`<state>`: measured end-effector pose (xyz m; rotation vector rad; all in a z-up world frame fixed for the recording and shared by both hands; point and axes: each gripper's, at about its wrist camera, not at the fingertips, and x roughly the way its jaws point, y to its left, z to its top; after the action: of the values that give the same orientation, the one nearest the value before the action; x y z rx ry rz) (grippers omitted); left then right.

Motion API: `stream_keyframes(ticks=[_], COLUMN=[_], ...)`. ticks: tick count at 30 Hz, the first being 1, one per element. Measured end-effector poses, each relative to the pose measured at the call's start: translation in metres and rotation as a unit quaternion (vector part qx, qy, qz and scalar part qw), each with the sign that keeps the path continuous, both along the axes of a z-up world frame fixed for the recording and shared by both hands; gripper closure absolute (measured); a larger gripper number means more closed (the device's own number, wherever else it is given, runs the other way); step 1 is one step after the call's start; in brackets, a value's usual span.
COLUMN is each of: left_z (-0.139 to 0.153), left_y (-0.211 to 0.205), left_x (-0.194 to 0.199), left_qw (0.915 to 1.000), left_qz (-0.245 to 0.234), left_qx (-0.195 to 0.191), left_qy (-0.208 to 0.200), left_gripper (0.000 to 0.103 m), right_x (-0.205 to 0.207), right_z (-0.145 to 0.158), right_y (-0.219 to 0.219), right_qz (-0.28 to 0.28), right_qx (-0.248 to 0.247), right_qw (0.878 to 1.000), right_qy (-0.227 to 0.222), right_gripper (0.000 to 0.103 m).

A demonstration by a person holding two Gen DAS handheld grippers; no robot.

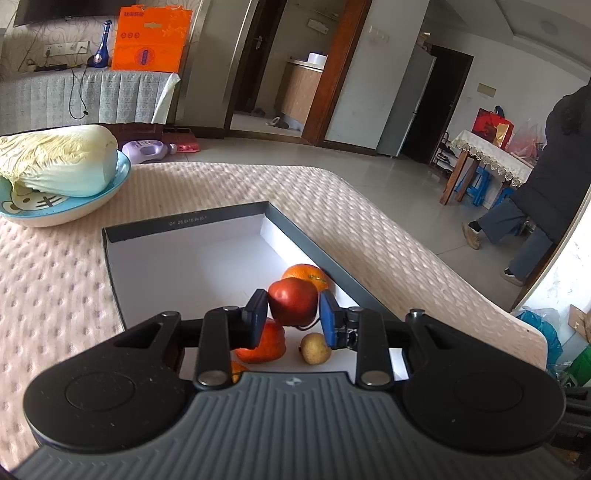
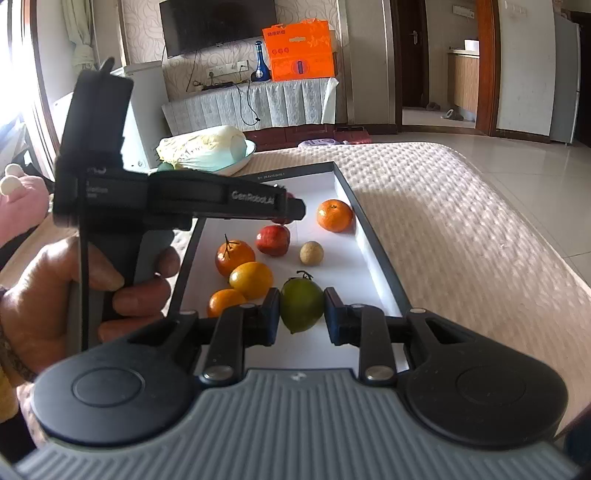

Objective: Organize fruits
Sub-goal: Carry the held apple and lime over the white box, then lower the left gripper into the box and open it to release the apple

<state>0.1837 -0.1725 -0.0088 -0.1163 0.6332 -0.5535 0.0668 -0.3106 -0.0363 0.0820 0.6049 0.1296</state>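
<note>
Tiled floor point(image 1: 388, 177), wall television point(image 2: 218, 24), draped cabinet point(image 2: 251, 103)

Left tool point(image 1: 294, 313): pads closed against a red fruit point(image 1: 293, 301), angled downward. Right tool point(image 2: 301, 313): pads clamped on a green fruit point(image 2: 301, 310), angled downward. Left hand point(image 2: 92, 291) wraps the left tool's handle.

From your left wrist view, the small orange fruit point(image 1: 237, 369) was mostly hidden behind the gripper body, and the round orange point(image 1: 308, 276) sat half behind the red apple point(image 1: 293, 301). The dark box's small printed label point(image 1: 187, 222) was perhaps too blurred to read.
</note>
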Motion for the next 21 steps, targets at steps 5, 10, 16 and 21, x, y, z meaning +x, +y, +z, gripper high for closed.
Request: stream_keyframes(ticks=[5,10,16,21], left_z=[0.002,0.004,0.006,0.008], left_y=[0.000,0.001,0.004,0.006], left_x=[0.001,0.002,0.002,0.001], left_qw=[1.0000,1.0000,0.9999,0.9999], left_qz=[-0.002,-0.004,-0.004,0.004], left_qx=[0.000,-0.007,-0.015,-0.013], left_qy=[-0.004,-0.005,-0.005,-0.007], left_gripper=[0.068,0.068,0.068,0.068], right_x=[0.005,0.012,0.014,0.014], right_z=[-0.003,-0.005,-0.005,-0.006], right_y=[0.008,0.016,0.023,0.022], right_qz=[0.005,0.004,0.007,-0.002], right_qx=[-0.001,-0.005,-0.007,-0.007], right_qw=[1.000,1.000,1.000,1.000], right_qy=[0.002,0.001,0.000,0.001], right_gripper=[0.075,0.075,0.075,0.075])
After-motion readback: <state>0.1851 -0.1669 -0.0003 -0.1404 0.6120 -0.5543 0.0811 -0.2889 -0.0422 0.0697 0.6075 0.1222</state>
